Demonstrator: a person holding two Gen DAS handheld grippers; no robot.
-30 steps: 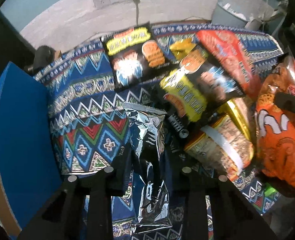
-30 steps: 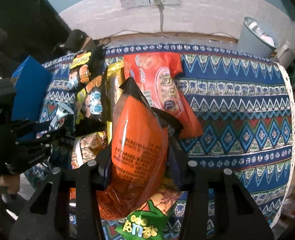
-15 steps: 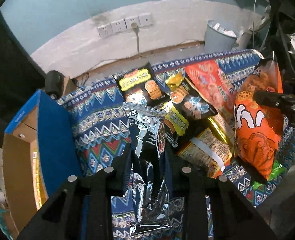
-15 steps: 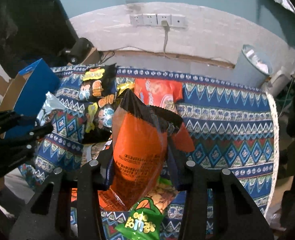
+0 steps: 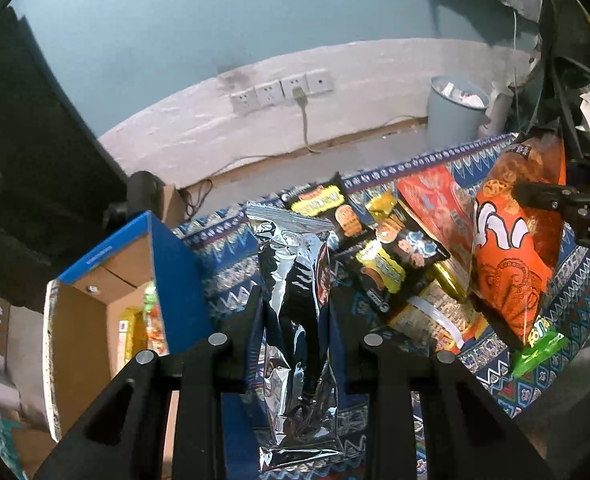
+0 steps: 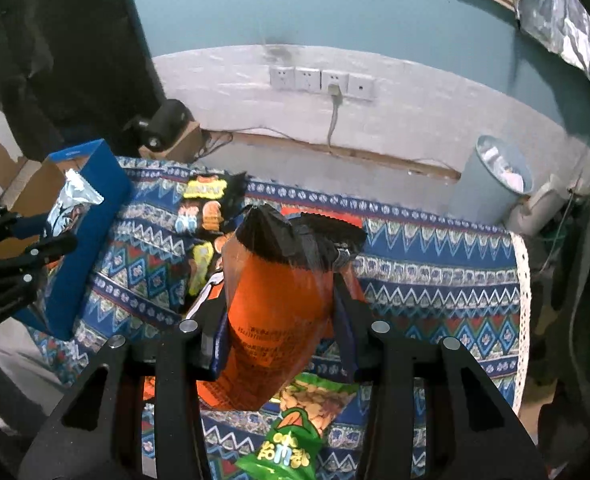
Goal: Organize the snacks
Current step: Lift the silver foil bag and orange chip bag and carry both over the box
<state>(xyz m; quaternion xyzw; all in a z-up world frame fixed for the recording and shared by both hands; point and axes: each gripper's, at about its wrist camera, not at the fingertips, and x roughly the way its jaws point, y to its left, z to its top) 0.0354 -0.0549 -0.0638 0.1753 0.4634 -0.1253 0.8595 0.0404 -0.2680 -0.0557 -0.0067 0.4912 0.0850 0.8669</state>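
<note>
Both bags lifted off cloth: silver bag (image 5: 295, 320) & orange bag (image 6: 275, 320).

- The right gripper (image 6: 281, 312) clamps a puffy orange foil snack bag (image 6: 275, 320), lifted clear of the patterned blue tablecloth (image 6: 435, 276).
- Below it lies a green peanut packet (image 6: 295, 436).
- Far left: an open blue cardboard box (image 6: 91, 216).

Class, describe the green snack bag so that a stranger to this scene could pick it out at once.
Start at the patterned blue cloth covering the table and go to its near edge. There, below the orange bag held in the right claw, lies the green snack bag. It is the only green packet and it pictures peanuts.
</note>
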